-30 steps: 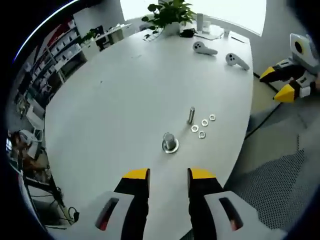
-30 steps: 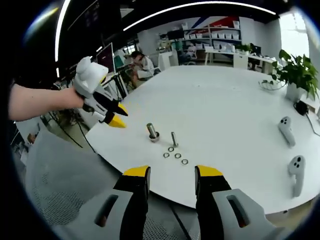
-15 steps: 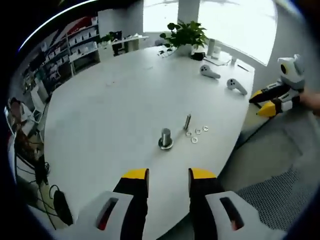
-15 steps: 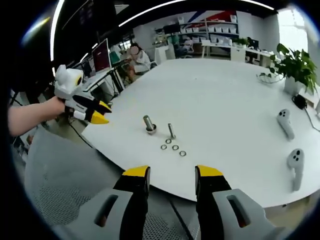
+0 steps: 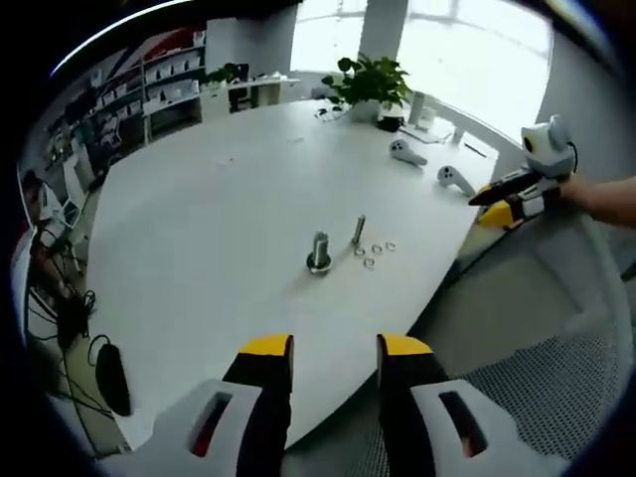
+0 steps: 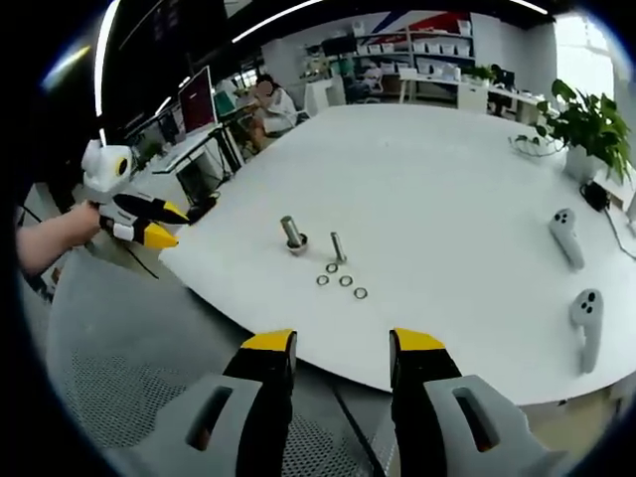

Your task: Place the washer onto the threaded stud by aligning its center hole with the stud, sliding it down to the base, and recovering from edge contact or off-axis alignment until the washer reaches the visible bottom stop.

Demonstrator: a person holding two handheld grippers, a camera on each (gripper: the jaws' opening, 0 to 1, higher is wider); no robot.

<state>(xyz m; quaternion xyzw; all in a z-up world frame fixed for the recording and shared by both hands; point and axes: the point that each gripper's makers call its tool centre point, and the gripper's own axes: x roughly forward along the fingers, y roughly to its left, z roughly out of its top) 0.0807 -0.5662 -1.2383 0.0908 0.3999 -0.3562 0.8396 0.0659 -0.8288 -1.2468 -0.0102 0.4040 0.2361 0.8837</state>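
On the white table (image 5: 199, 219) stands a threaded stud on a round base (image 5: 319, 252) with a thinner upright bolt (image 5: 358, 231) beside it. Several small washers (image 5: 376, 251) lie flat close by. The right gripper view has the same stud (image 6: 292, 234), bolt (image 6: 337, 247) and washers (image 6: 340, 281). My left gripper (image 5: 323, 350) is open and empty, held off the table's near edge. My right gripper (image 6: 331, 348) is open and empty too, off the opposite edge. Each gripper also appears in the other's view, the right gripper (image 5: 512, 194) and the left gripper (image 6: 134, 214), both held by a hand.
Two white controllers (image 5: 425, 164) lie near the table's far side, with a potted plant (image 5: 370, 84) behind them. Grey mesh chair fabric (image 6: 129, 368) spreads below the table edge. A person sits at a desk (image 6: 266, 99) in the background, shelves behind.
Both grippers have drawn back from the table, so the stud and washers look smaller and farther. Nothing on the table has moved.
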